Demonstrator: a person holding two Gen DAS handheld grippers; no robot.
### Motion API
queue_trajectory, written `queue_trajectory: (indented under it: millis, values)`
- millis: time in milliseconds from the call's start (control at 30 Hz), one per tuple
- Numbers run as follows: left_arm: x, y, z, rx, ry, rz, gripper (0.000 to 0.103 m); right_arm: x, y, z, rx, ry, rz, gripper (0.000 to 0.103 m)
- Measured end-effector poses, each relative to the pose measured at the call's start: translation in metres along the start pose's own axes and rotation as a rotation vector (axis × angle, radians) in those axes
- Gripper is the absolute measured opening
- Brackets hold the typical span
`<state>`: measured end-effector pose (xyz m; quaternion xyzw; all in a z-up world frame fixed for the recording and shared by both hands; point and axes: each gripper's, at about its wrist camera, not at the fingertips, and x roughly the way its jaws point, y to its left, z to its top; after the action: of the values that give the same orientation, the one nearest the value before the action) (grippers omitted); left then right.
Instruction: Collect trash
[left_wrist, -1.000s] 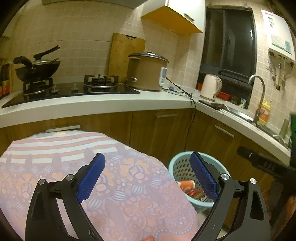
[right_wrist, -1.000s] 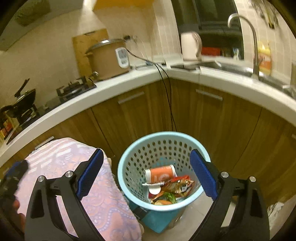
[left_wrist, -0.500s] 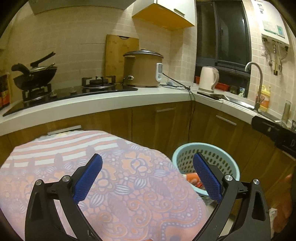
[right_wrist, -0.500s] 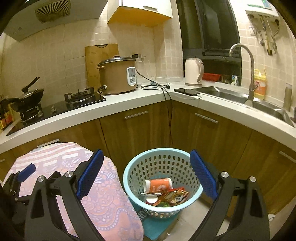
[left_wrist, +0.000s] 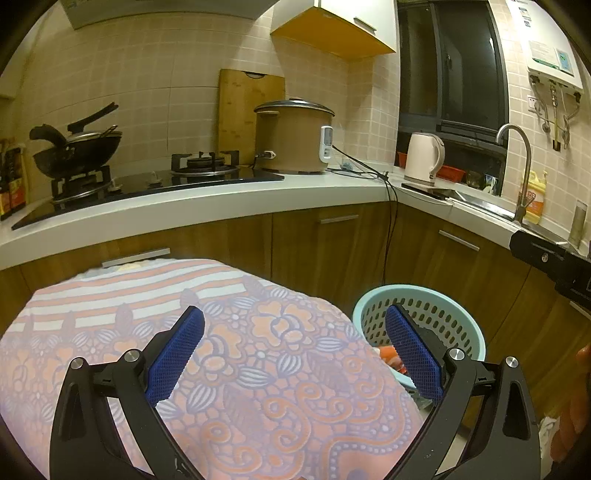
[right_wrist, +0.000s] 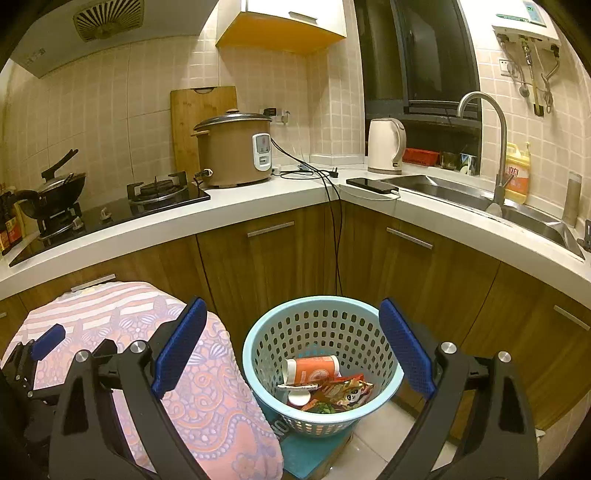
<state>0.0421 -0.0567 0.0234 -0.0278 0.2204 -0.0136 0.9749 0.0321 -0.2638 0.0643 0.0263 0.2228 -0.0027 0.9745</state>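
With the orange cup (right_wrist: 312, 370) and snack wrappers (right_wrist: 341, 393) already lying in the blue perforated basket (right_wrist: 258, 363) beside the patterned cloth (right_wrist: 207, 384), both the left gripper (left_wrist: 293, 356) and right gripper (right_wrist: 291, 345) hang spread and empty, so a sensible finish is drawing them straight back clear of the rim.

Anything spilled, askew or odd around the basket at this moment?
Nothing looks spilled. The trash sits inside the blue basket, which stands upright. One oddity: a black cable hangs off the counter down the cabinet front right behind it. Both grippers are open and empty.
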Motion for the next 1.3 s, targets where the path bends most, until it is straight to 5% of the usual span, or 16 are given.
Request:
queue_trajectory:
  millis: [1300]
  values:
    - [-0.0001, 0.0037, -0.0023, -0.018, 0.009, -0.003, 0.095, 0.0051, -0.0005, -0.0062, 0.013, 0.022, -0.002, 0.09]
